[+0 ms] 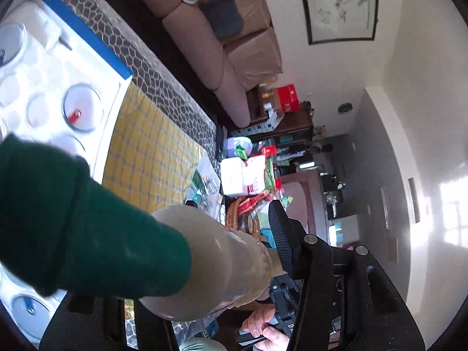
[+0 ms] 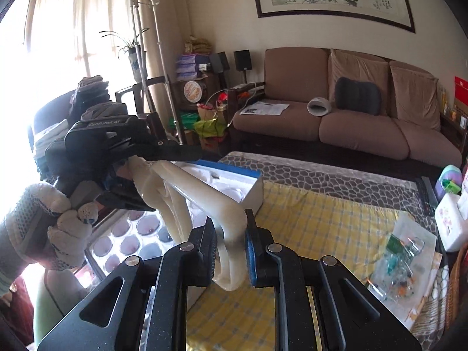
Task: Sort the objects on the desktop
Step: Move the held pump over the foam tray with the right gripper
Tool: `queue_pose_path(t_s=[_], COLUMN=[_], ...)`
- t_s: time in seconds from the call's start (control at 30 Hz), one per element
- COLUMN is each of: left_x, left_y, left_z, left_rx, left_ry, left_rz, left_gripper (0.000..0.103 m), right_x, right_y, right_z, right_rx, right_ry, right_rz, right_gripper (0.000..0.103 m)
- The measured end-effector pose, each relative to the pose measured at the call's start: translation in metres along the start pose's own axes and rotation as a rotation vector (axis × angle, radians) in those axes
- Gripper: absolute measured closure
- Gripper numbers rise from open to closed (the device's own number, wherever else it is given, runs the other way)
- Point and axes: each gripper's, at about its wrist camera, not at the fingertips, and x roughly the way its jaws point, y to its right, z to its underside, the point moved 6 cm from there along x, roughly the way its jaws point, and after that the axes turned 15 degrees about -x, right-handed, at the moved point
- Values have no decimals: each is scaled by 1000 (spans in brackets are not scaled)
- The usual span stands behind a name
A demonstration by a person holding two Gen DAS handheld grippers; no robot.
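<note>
Left wrist view, taken from its left side across: a white moulded foam tray with round wells, edged by a blue box rim, lies on a yellow checked cloth over a brown pebble-patterned table cover. A clear round cup with a red tip sits in one well. In front, a green sleeve covers the wide end of a cream-coloured rubbery tube, which fills the lower middle of the frame. The tube's narrow end meets a ridged black pad of the right gripper, and a bare hand holds that tool's handle below. The left gripper's own fingers are hidden behind the tube, so whether they are apart or together cannot be told here.

In the right wrist view, at the left a white knitted glove grips the handle of the left gripper, whose black fingers sit around the upper end of the cream tubing, held in the air above the foam tray. The tubing runs down and to the right in looped strands. In the lower middle, the right gripper is clamped on the tubing's bend, with a blue pad pressing one side. Further right, a clear plastic bag of small parts lies on the yellow cloth. A brown sofa stands behind the table.
</note>
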Motion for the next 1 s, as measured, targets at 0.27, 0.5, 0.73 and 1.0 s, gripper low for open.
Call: queue_pose_path(t_s=[0.27, 0.5, 0.73, 1.0], left_x=[-28, -21, 4, 30], left_y=[-20, -55, -100, -115], left_z=[-93, -192, -246, -287], left_rx=[-19, -65, -127, -158], left_ry=[85, 117, 131, 138], left_rz=[1, -19, -21, -24], left_gripper=[54, 54, 54, 54], right_x=[116, 214, 279, 314], right_y=[19, 35, 49, 58], right_z=[-43, -45, -35, -33], right_rx=[45, 37, 13, -15], right_ry=[18, -19, -65, -87], right_rz=[-31, -50, -60, -55], right_gripper=[87, 87, 87, 87])
